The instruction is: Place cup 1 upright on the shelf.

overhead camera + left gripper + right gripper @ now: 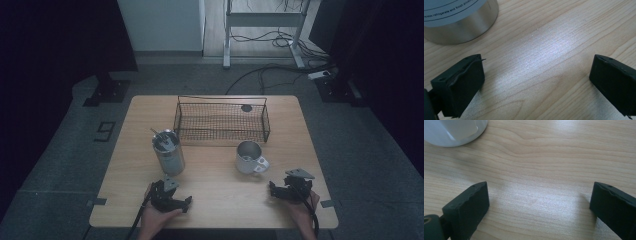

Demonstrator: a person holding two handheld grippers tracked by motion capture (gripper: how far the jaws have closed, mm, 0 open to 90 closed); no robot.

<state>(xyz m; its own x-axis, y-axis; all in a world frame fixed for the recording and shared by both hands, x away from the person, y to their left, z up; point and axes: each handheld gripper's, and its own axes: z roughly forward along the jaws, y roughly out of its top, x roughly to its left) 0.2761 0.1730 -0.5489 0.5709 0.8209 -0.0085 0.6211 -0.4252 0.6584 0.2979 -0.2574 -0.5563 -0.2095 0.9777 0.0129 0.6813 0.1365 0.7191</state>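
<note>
Left gripper (186, 201): held low at the near left part of the worktop (215, 210); jaws spread wide, released, bare wood between them in the left gripper view (537, 82).
Right gripper (273, 190): held low at the near right part of the worktop, well apart from the left one; jaws spread wide, released, bare wood between them in the right gripper view (539, 205).
Hands: left hand (155, 217) and right hand (302, 210) entering from the near edge, each wrapped around its gripper.
Metal can (168, 152): upright on the worktop just beyond the left gripper, near but not touched; open top with something thin sticking out, too small to tell; base and printed label at the upper left of the left gripper view (459, 22).
Metal mug (250, 157): upright, beyond and to the left of the right gripper, apart from it; handle turned toward the near right; pale rounded base in the upper left corner of the right gripper view (454, 132).
Wire basket (222, 121): at the far middle of the worktop, behind can and mug; a small dark round thing (246, 108) near its far right corner, kind unclear.
Floor (350, 130): grey, beyond the worktop; cables (270, 70) trailing past a white frame (262, 22).
</note>
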